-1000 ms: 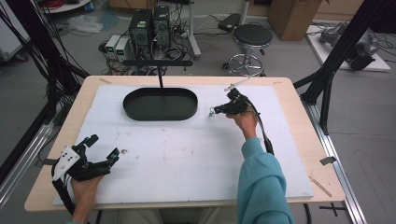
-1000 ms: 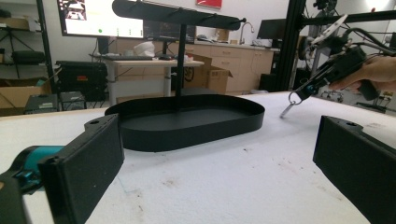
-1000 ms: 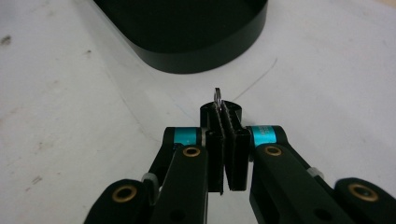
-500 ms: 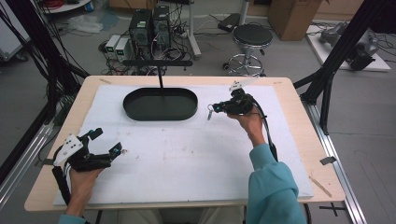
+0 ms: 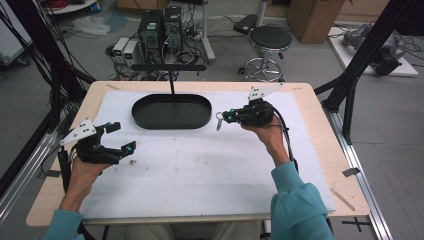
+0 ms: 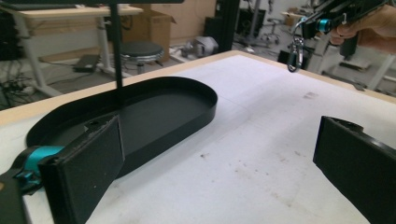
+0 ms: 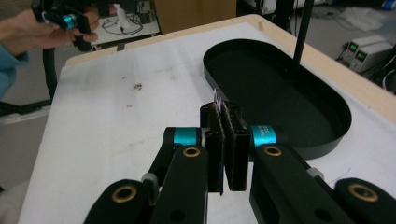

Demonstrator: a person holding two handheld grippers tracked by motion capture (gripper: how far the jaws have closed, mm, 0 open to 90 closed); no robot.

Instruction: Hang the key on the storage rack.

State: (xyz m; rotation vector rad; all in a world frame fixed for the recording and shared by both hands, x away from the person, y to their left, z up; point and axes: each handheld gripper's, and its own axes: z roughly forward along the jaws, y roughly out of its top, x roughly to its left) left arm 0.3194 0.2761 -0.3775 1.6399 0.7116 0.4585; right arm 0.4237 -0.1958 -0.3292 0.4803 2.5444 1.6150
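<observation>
**Operator:** Report the current step.

**Gripper:** Carry phase. My right gripper (image 5: 226, 118) has its jaws clamped on a small metal clip (image 5: 219, 121), which hangs above the mat just right of the black oval tray (image 5: 200, 120). My left gripper (image 5: 121, 138) has its jaws apart, holding nothing.

**Operator:** Next move?

**Gripper:** Probably to bring the clip over the tray, lower it, then release.

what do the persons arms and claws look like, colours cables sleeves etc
Both arms wear teal long sleeves. The left claw and right claw are black, with teal bands near the jaws, brass-coloured pivot rings and flat black pads. Each carries a grey three-cornered plate on top, and a black cable trails from the right one.
</observation>
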